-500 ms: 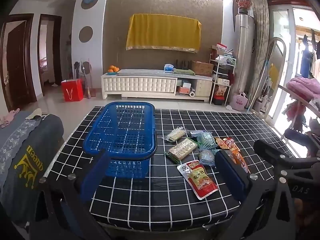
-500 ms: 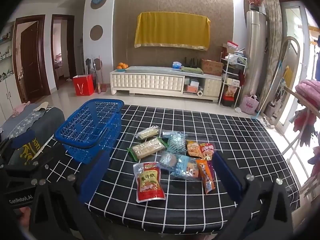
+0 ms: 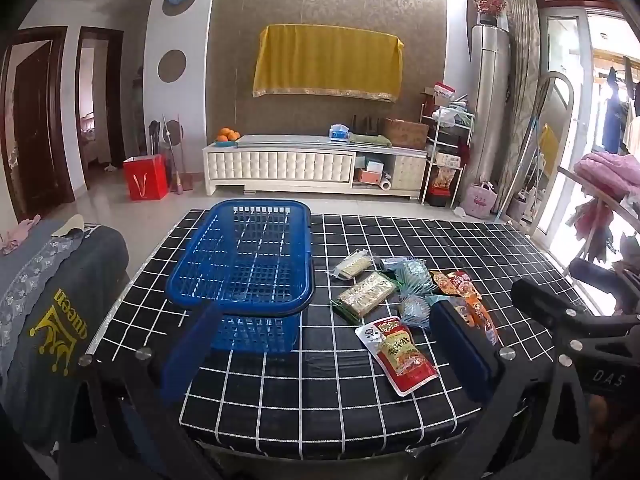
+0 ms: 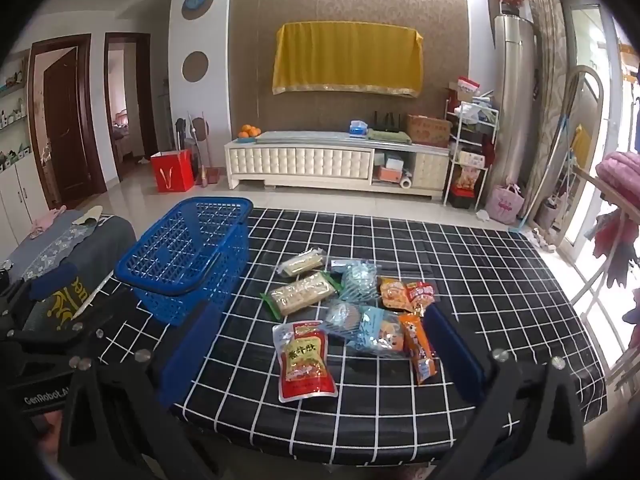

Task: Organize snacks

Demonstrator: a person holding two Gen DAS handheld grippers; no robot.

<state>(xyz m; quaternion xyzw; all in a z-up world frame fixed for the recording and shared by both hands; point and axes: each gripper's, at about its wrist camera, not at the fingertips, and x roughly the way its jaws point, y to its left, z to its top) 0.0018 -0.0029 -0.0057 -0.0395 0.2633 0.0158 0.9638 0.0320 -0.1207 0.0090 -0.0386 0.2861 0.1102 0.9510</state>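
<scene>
Left wrist view shows your blue basket (image 3: 240, 264) holding nothing, just beyond the left gripper (image 3: 324, 356)'s left finger; its fingers are spread wide. Your right gripper (image 4: 320, 356) is also spread, with the red snack pouch (image 4: 305, 356) lying between its fingers, other snack packets (image 4: 360, 300) beyond.

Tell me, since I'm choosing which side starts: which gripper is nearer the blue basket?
Left. The left gripper faces the blue basket directly; the right gripper faces the snack pile beside it.
</scene>
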